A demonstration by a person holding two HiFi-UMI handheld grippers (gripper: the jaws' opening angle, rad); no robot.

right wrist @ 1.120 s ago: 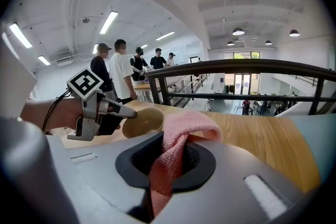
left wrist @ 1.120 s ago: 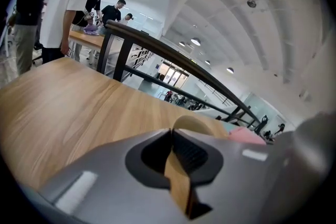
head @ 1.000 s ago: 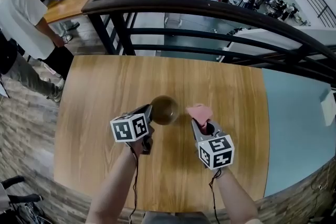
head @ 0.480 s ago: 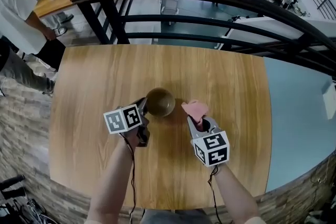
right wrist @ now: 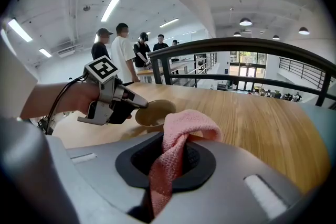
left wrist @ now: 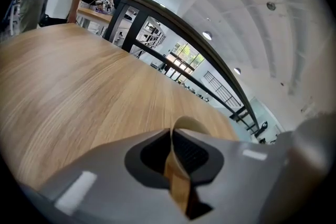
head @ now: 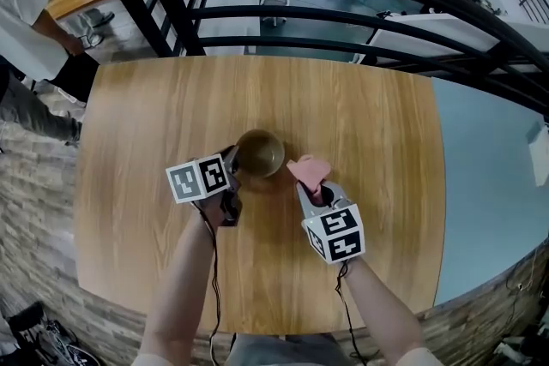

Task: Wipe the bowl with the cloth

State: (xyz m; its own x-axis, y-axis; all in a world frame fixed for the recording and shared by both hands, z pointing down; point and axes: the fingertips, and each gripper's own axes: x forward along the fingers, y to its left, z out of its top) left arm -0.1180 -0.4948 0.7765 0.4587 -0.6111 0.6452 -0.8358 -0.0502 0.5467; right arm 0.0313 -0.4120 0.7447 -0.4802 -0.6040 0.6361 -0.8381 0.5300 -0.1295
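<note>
Item under inspection: a small round olive-brown bowl (head: 260, 153), standing upright on a light wooden table (head: 360, 107), roughly mid-table and just ahead of both grippers. All positions below are given from the bowl.

Left gripper (head: 233, 159): at the bowl's left rim. The jaws are nearly together and pinch the thin bowl wall between the pads, apparently with one jaw inside and one outside. In the left gripper view the wall runs straight down through the narrow gap. The hold is on the rim only.

Right gripper (head: 310, 187): just right of the bowl and not touching it. The jaws are closed on a pink knitted cloth (head: 306, 169), and a folded bunch stands out beyond the jaw tips toward the bowl. Cloth and bowl appear to be apart, and no wiping contact is seen yet.

Assessment of handling: the bowl looks thin-walled, stiff and light, with a smooth, probably slippery finish. Whether it is breakable cannot be told. A pinch at one side of the rim will hold it, but the bowl could pivot or skid under wiping pressure. Pressure should therefore be moderate and directed toward the held side. The cloth is soft and limp, so only the bunch close to the jaws will transmit force. It is best held short, as it is now.
</note>
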